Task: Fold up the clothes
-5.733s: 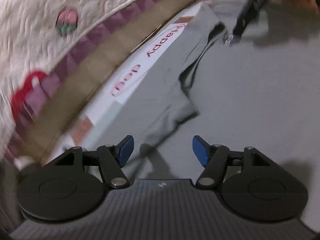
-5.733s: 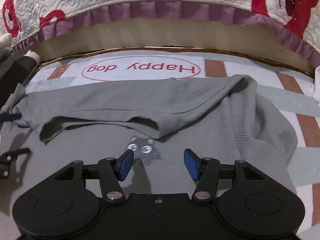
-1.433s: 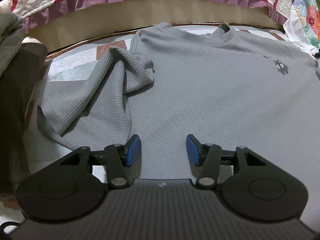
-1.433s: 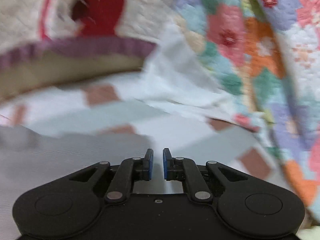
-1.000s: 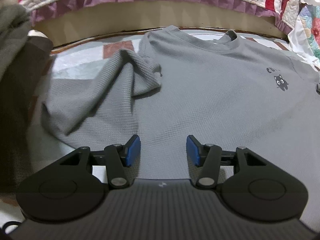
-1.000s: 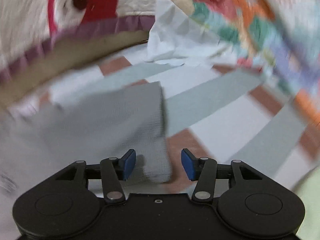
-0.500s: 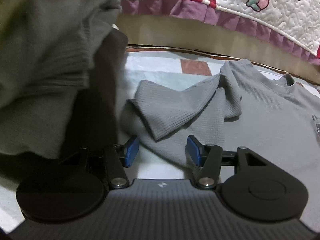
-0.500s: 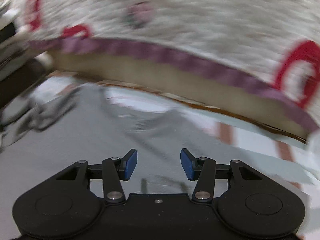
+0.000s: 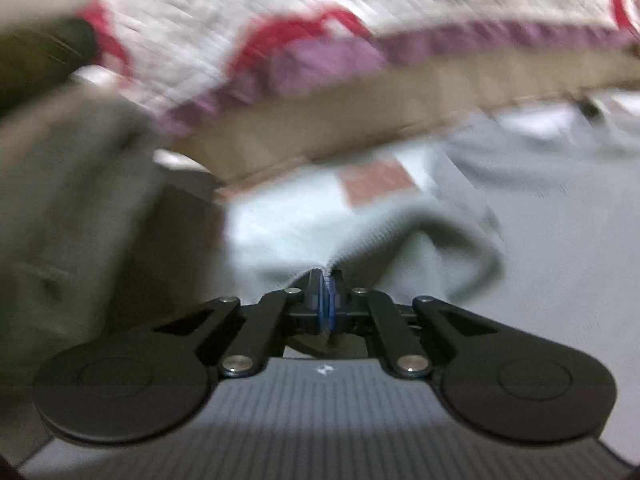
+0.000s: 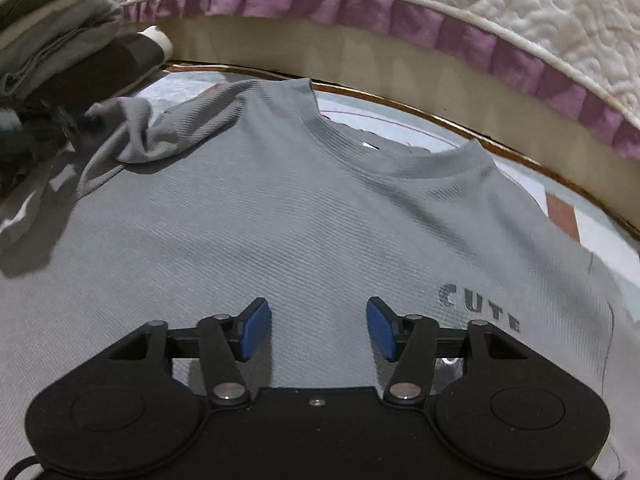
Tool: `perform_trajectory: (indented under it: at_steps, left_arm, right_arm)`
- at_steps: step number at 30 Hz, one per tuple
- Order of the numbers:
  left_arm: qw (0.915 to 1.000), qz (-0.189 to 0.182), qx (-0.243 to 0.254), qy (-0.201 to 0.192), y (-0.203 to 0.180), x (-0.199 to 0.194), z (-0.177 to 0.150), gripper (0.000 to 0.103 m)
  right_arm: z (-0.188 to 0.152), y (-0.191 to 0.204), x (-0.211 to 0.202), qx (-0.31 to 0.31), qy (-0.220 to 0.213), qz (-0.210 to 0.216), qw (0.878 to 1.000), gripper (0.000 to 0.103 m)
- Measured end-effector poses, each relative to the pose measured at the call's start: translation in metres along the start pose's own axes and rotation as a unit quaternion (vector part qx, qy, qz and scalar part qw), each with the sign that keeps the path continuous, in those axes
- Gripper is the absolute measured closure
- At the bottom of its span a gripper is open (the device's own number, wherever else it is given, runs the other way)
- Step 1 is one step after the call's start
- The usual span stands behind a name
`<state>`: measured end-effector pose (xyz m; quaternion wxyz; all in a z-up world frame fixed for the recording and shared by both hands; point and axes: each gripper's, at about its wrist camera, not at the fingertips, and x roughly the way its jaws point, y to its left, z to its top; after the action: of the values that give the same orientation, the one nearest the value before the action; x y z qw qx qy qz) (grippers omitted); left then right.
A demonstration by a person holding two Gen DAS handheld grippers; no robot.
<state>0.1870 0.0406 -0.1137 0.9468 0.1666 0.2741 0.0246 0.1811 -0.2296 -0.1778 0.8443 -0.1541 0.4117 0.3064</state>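
Two views differed: the right wrist view showed a grey shirt (image 10: 304,216) lying flat, front up, on a patterned mat (image 10: 600,228), collar toward a quilted bed edge (image 10: 500,12) and hem toward the camera, while the blurred left wrist view showed only its bunched sleeve (image 9: 400,248). The left tool (image 9: 325,296), angled downward, had just closed and was clamped on that sleeve. The right tool (image 10: 318,328), tilted steeply downward over the chest, had just been opening, pads apart and empty.
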Motion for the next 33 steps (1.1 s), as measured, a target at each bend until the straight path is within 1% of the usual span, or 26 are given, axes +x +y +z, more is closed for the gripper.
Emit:
perform_trajectory:
  at_steps: [2,3,5,7,9,12,13,16,18,19,21,22,23,24,25,26,28,29,31,32,33]
  left_arm:
    - [0.9984,0.045,-0.007,-0.032,0.011,-0.019,0.013,0.101]
    - [0.9974,0.059,-0.011,-0.041,0.014,-0.026,0.017,0.101]
    - [0.9961,0.073,-0.020,-0.046,0.018,-0.036,0.022,0.101]
    - [0.9964,0.076,-0.022,-0.031,0.019,-0.038,0.021,0.101]
    - [0.9969,0.076,-0.021,-0.010,0.020,-0.037,0.018,0.098]
    - [0.9969,0.056,-0.041,0.036,0.026,-0.025,0.012,0.096]
    - [0.9963,0.052,-0.048,0.048,0.029,-0.022,0.009,0.096]
    - [0.9953,0.037,-0.064,0.062,0.036,-0.022,-0.002,0.096]
    - [0.9953,0.027,-0.068,0.063,0.037,-0.025,-0.008,0.096]
    - [0.9952,0.023,-0.070,0.064,0.038,-0.027,-0.012,0.094]
    - [0.9953,0.007,-0.072,0.064,0.039,-0.028,-0.018,0.083]
    - [0.9953,-0.004,-0.074,0.064,0.039,-0.029,-0.021,0.079]
    - [0.9952,-0.014,-0.073,0.063,0.039,-0.030,-0.022,0.072]
    - [0.9951,-0.022,-0.072,0.063,0.039,-0.030,-0.022,0.068]
    - [0.9950,-0.029,-0.071,0.064,0.038,-0.032,-0.023,0.066]
    - [0.9946,-0.036,-0.071,0.067,0.038,-0.033,-0.024,0.061]
    - [0.9903,-0.062,-0.091,0.085,0.040,-0.035,-0.025,0.060]
    - [0.9852,-0.079,-0.114,0.101,0.043,-0.034,-0.026,0.056]
    - [0.9723,-0.107,-0.159,0.134,0.048,-0.032,-0.031,0.055]
    - [0.9680,-0.112,-0.171,0.146,0.048,-0.032,-0.033,0.054]
    - [0.9659,-0.110,-0.175,0.155,0.048,-0.031,-0.035,0.054]
  right_arm:
    - [-0.002,-0.003,-0.001,0.008,0.001,0.001,1.000,0.042]
    - [-0.002,-0.003,-0.002,0.010,0.002,0.001,1.000,0.042]
    - [-0.001,-0.001,-0.002,0.008,0.002,0.000,1.000,0.042]
    - [0.007,0.007,0.002,-0.007,0.004,0.011,1.000,0.042]
    - [0.022,0.022,0.010,-0.021,0.006,0.035,0.999,0.042]
    - [0.054,0.044,0.029,-0.016,0.008,0.085,0.996,0.042]
    - [0.065,0.053,0.037,-0.015,0.012,0.096,0.995,0.042]
    - [0.097,0.082,0.069,-0.026,0.034,0.098,0.994,0.042]
    - [0.117,0.097,0.087,-0.042,0.027,0.099,0.994,0.041]
    - [0.128,0.104,0.095,-0.053,0.022,0.099,0.993,0.041]
    - [0.149,0.116,0.112,-0.067,0.012,0.091,0.994,0.041]
    - [0.158,0.120,0.120,-0.069,0.008,0.086,0.994,0.041]
    - [0.166,0.121,0.127,-0.068,0.002,0.083,0.994,0.042]
    - [0.174,0.121,0.132,-0.063,-0.004,0.080,0.995,0.042]
    - [0.182,0.118,0.137,-0.048,-0.007,0.079,0.996,0.042]
    - [0.190,0.114,0.142,-0.028,-0.006,0.078,0.996,0.043]
    - [0.200,0.105,0.145,0.010,-0.010,0.071,0.997,0.044]
    - [0.202,0.100,0.143,0.027,-0.015,0.063,0.998,0.043]
    - [0.200,0.087,0.132,0.065,-0.027,0.064,0.995,0.043]
    - [0.195,0.078,0.122,0.088,-0.036,0.073,0.993,0.043]
    - [0.189,0.070,0.112,0.106,-0.044,0.078,0.990,0.043]
